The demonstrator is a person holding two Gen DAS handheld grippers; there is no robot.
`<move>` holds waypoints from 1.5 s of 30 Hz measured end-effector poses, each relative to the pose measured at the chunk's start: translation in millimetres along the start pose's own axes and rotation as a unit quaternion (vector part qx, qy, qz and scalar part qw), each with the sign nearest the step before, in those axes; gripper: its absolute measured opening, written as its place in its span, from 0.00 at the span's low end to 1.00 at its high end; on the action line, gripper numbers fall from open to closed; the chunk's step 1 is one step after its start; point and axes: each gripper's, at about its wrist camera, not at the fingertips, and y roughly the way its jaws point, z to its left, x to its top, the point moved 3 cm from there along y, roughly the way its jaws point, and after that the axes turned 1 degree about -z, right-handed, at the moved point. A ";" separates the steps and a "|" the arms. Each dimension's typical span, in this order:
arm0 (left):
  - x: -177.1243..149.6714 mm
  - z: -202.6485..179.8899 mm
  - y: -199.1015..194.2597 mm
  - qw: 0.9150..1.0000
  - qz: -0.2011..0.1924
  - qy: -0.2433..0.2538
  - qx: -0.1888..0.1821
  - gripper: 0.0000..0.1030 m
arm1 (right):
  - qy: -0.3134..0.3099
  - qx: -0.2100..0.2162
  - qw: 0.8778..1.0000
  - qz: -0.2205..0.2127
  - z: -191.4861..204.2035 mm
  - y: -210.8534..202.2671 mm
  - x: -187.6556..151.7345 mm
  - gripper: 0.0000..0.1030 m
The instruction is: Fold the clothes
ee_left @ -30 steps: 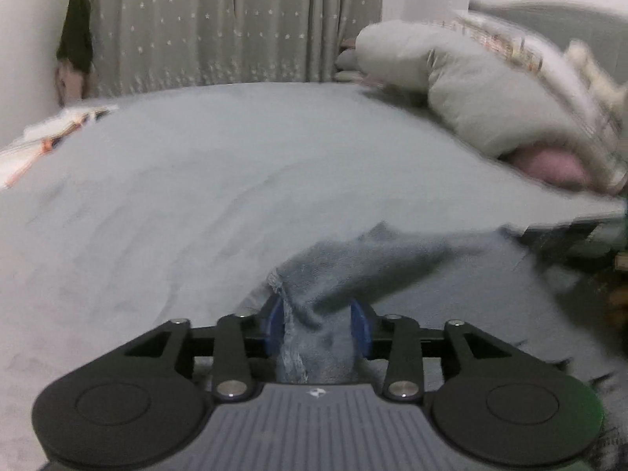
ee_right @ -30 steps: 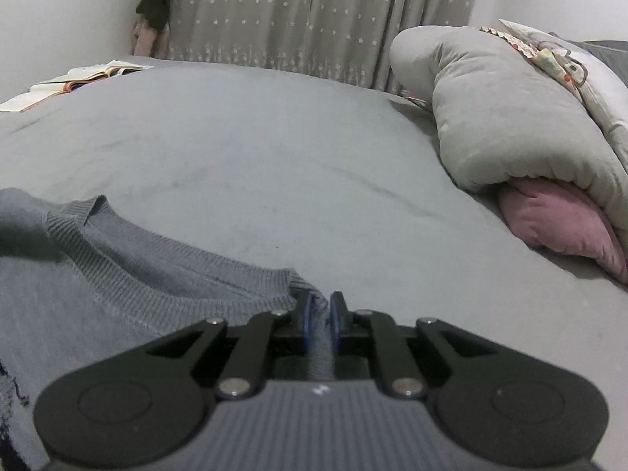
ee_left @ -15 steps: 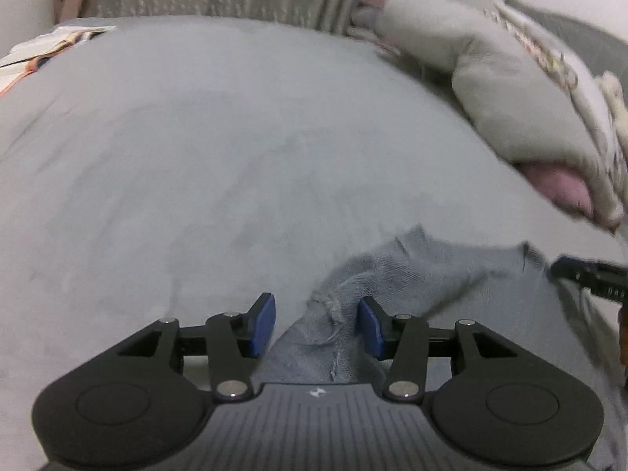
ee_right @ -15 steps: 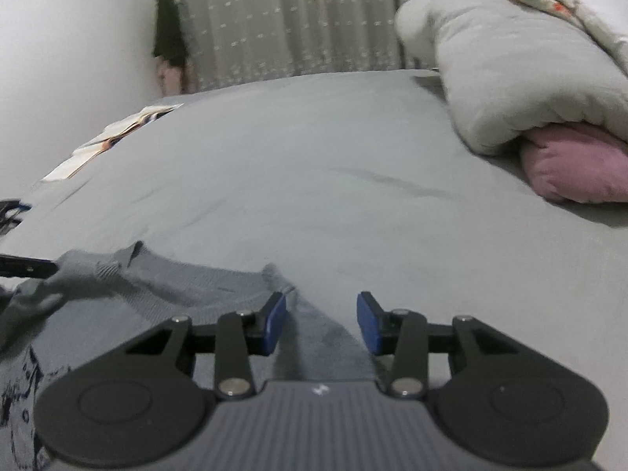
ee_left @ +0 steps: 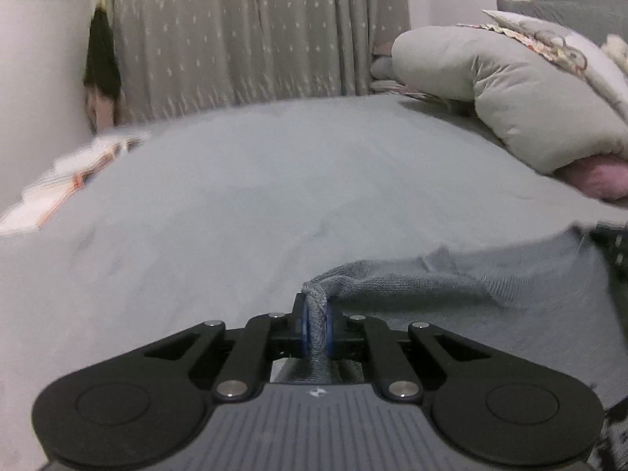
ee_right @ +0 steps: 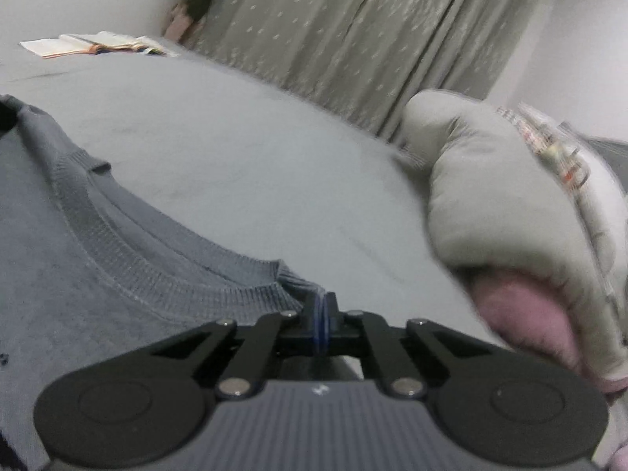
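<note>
Grey sweater [ee_left: 412, 282] stretches between left tongs [ee_left: 317, 324] and right tongs [ee_right: 322, 324], both pinching it.

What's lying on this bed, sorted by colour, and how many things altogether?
Grey-blue: 1, the knitted sweater, pinched by both tongs
Pale grey: 1, the rolled duvet
Pink: 1, the pillow under the duvet
White with orange: 1, the open book
Patterned: 1, the cushion on the duvet
Total: 5
</note>
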 end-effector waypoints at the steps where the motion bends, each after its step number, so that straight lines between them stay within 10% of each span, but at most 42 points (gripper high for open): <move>1: 1.5 -0.7 1.6 1.000 -0.007 0.003 0.008 0.06 | 0.002 -0.009 1.000 -0.001 0.6 5.2 4.3 0.01; 20: -15.3 -29.5 89.4 0.991 0.026 0.072 0.113 0.19 | -0.010 -0.055 0.994 0.090 13.7 108.8 -3.1 0.04; 24: -12.5 -31.1 67.1 0.992 0.007 0.063 0.109 0.37 | 0.024 -0.060 0.994 0.092 4.7 82.9 0.0 0.47; 31: -7.6 -34.0 -0.4 0.996 -0.012 0.025 0.089 0.58 | 0.026 -0.027 0.995 0.090 -9.7 15.8 -2.5 0.68; 36: -14.0 -33.1 -53.6 0.997 -0.009 -0.011 0.077 0.77 | 0.041 0.002 0.995 0.087 -18.7 -47.1 -13.2 0.72; 45: -75.9 -33.5 -112.7 0.995 0.049 -0.054 0.062 0.79 | 0.101 0.039 0.989 0.096 -35.8 -134.2 -46.9 0.75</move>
